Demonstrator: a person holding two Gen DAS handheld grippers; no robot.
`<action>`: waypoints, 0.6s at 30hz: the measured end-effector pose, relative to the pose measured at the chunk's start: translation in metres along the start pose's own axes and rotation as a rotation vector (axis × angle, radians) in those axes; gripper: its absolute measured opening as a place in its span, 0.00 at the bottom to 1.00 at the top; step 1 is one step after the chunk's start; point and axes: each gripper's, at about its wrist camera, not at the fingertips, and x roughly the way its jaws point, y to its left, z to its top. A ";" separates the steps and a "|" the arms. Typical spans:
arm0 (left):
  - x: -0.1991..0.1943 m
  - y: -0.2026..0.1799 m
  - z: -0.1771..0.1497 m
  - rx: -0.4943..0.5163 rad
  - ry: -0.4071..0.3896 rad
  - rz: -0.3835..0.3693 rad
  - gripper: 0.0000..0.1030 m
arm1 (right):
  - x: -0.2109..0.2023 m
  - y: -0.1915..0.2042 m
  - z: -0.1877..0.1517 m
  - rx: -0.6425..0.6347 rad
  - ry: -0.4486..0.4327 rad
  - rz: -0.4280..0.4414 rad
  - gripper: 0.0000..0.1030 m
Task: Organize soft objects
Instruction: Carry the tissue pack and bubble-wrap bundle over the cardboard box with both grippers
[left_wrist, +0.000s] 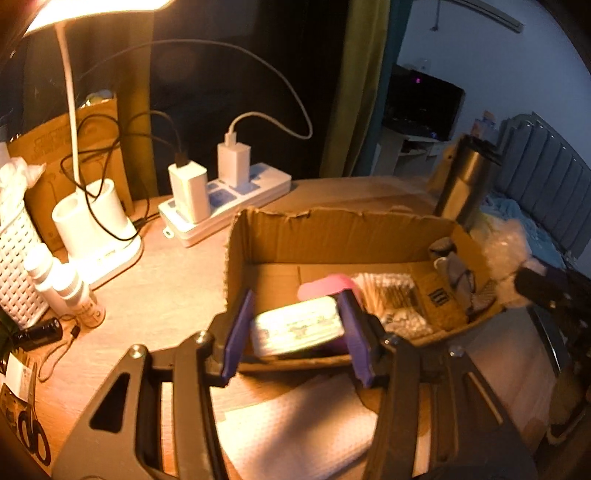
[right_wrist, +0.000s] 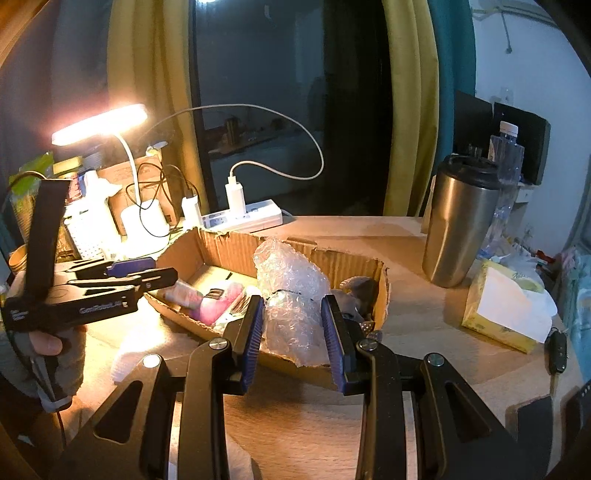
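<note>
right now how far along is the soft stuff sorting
Already in the cardboard box: a pink item and a grey plush, among other things. In hand: the left hand-held gripper is shut on a tissue pack at the box's near edge, and the right hand-held gripper is shut on bubble wrap over the box. Left: release both; the white cloth lies outside.

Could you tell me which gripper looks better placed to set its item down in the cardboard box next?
Probably the left gripper: its tissue pack is already past the near wall of the cardboard box, low over the floor. The right gripper holds bubble wrap at the box's near edge.
</note>
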 end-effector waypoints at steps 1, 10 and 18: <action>0.000 0.000 0.001 -0.004 0.002 -0.003 0.49 | -0.001 -0.001 0.000 0.001 -0.003 -0.001 0.33; -0.024 -0.006 0.010 0.040 -0.040 -0.025 0.50 | -0.014 0.005 0.007 -0.014 -0.029 -0.017 0.33; -0.055 0.010 0.020 0.062 -0.093 -0.021 0.50 | -0.027 0.026 0.020 -0.047 -0.064 -0.028 0.33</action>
